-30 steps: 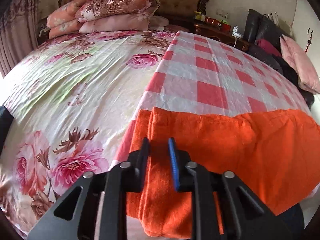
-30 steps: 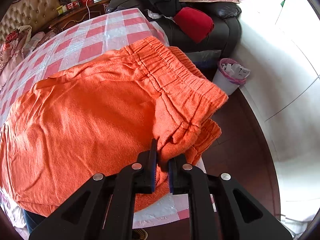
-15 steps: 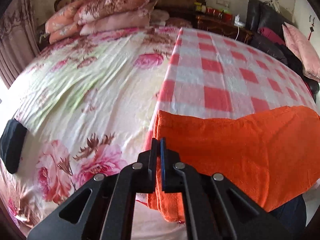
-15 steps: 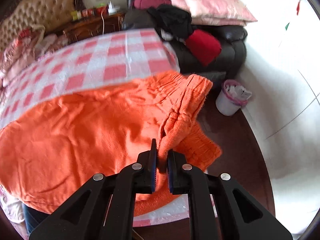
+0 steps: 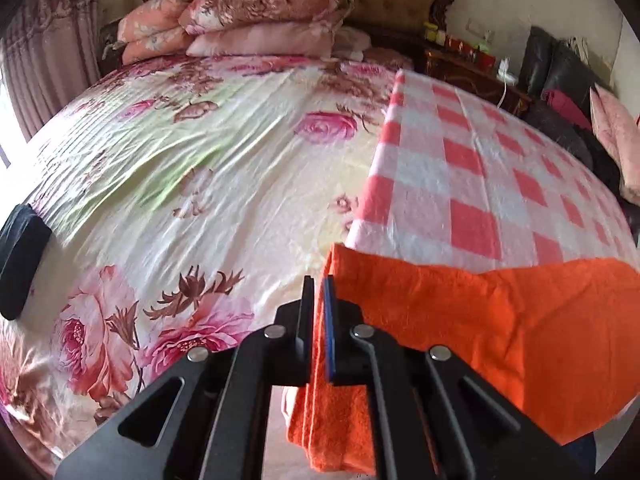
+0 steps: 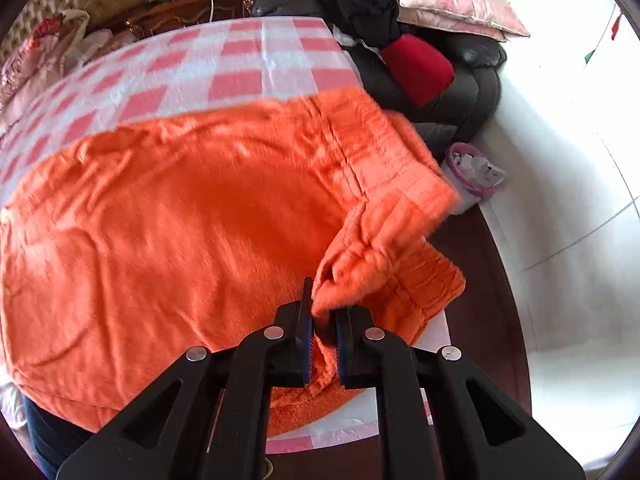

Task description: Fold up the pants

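Observation:
The orange pants (image 6: pixel 192 216) are held up over the red-and-white checked cloth (image 6: pixel 240 60) on the bed. My left gripper (image 5: pixel 319 292) is shut on the leg end of the pants (image 5: pixel 480 320), which hangs below the jaws. My right gripper (image 6: pixel 324 308) is shut on a bunched fold at the waistband end; the elastic waistband (image 6: pixel 384 152) drapes to the right past the bed edge.
A floral bedspread (image 5: pixel 180 184) covers the left of the bed, with stacked pillows (image 5: pixel 256 20) by the headboard. A dark sofa with clothes (image 6: pixel 400 52) and a small bin (image 6: pixel 472 176) stand right of the bed. A wooden nightstand (image 6: pixel 188 12) is behind.
My left gripper has shut on the leg end and lifted it. My right gripper has raised the waistband end, and the pants have come up off the cloth.

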A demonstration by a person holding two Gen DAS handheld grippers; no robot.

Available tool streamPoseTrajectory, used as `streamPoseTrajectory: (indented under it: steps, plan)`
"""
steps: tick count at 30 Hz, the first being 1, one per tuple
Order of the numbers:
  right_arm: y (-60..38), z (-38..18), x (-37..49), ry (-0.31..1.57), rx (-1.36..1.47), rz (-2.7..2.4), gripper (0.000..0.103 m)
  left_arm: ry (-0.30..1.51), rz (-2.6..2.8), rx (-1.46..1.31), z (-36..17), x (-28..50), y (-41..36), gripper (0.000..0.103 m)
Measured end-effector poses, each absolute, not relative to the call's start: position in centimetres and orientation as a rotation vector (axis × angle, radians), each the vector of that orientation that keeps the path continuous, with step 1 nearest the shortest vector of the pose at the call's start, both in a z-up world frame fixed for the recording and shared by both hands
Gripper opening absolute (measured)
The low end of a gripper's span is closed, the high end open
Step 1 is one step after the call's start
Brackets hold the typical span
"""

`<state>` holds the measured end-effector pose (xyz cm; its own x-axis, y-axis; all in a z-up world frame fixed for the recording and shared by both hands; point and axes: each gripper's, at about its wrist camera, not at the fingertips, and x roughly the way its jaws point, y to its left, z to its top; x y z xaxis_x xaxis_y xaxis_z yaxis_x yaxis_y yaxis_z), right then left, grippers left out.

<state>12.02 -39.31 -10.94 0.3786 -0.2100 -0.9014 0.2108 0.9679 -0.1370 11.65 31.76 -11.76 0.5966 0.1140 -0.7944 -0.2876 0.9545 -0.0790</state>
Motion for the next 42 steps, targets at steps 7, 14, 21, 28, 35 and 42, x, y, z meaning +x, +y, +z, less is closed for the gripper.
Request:
streamPoseTrajectory:
  steps: [7,14,21,28,35,42]
  plan:
    - [-38.8,-11.4,11.8,1.148,-0.017,-0.279,0.018,0.803,0.208,-0.405,-14.3,1.2,31.5,0.015]
    - [-38.9,-11.3,12.3,1.170,-0.007,-0.278,0.021,0.783,0.124,-0.448,-17.7,0.2,30.3,0.032]
    - [-39.1,-11.4,12.6,1.181,0.005,-0.302,0.027,0.792,0.060,-0.475,-18.6,0.6,30.4,0.006]
    - [-39.7,-10.4,12.5,1.172,0.069,-0.284,0.020,0.779,0.109,-0.370,-15.2,-0.1,30.2,0.002]
    - [-38.4,-10.5,12.5,1.178,0.040,-0.238,0.020,0.888,0.184,-0.287,-14.9,1.5,31.0,0.002]
    - [-38.2,-11.4,12.1,1.177,-0.001,-0.236,0.024,0.980,0.192,-0.324,-17.3,1.2,31.3,0.007]
